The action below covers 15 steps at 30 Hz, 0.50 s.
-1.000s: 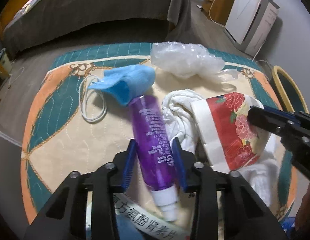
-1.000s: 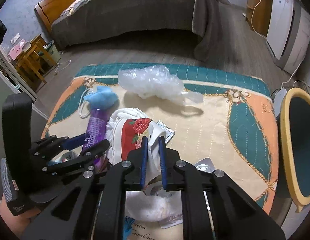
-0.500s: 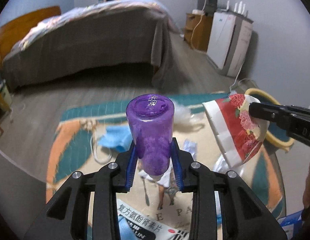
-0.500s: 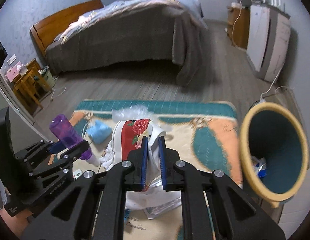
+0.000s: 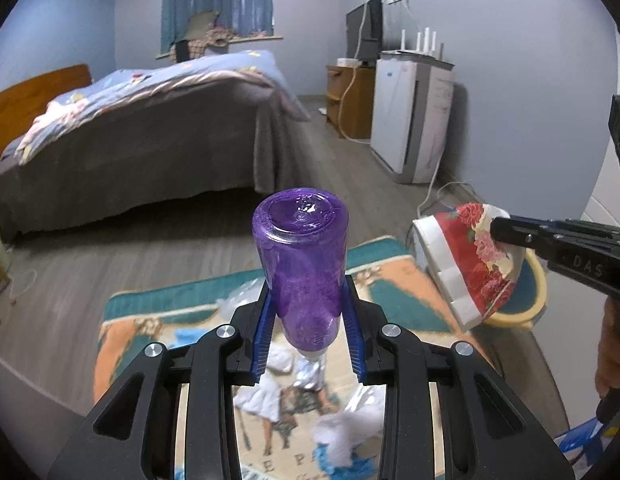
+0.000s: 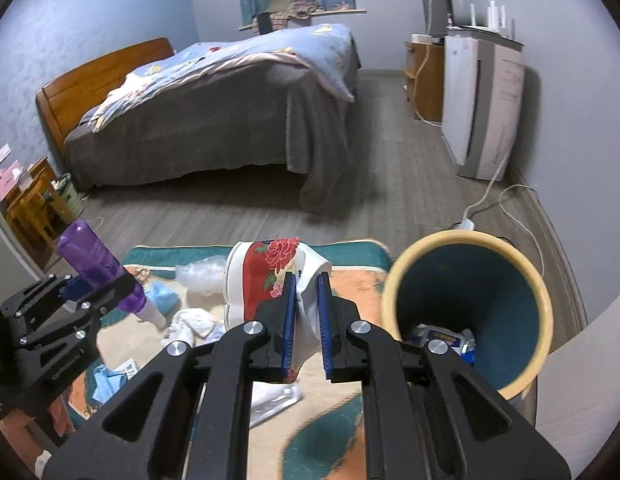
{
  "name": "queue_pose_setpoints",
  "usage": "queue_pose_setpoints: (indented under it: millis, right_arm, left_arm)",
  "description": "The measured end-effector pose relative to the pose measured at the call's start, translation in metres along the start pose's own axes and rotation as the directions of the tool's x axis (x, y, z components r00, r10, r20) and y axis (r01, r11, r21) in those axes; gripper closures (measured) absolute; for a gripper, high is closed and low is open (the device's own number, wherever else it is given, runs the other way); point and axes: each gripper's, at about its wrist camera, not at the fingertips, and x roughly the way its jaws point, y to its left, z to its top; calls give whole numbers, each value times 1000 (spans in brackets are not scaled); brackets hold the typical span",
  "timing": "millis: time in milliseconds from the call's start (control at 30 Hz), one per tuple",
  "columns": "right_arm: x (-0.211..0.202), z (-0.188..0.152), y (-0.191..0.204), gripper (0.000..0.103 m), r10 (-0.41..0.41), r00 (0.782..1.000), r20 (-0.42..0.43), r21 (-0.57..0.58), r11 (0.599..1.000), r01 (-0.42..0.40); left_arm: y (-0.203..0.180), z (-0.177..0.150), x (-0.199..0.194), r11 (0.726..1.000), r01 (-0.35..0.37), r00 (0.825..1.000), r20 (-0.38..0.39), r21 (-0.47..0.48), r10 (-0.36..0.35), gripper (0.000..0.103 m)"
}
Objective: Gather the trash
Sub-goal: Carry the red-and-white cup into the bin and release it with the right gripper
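Left gripper (image 5: 308, 334) pinches the purple bottle (image 5: 301, 256), base up, above the rug (image 6: 342, 432) — right gripper (image 6: 307, 320) clamps the floral paper cup (image 6: 269, 276) beside the bin (image 6: 466, 304) at the rug's right edge.

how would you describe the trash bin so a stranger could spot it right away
Start at the patterned rug on the floor before the bed. At the rug's right edge stands the trash bin, a round open tub. Its cream rim and dark teal inside, with a few scraps at the bottom, set it apart from the litter nearby.
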Motion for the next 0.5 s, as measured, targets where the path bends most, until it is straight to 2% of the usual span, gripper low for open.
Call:
queue_pose_setpoints:
  millis: [200,500]
  right_arm:
    - [-4,-4,-34,93,-33,999,12,30,999,33]
    - [2,-11,-83,93,-79,997,9,88,993,78]
  left_arm:
    - [-30,6,7,998,32,999,4,45,-33,70]
    - [-76,7,30,991,96,995,-30,96,-94,70]
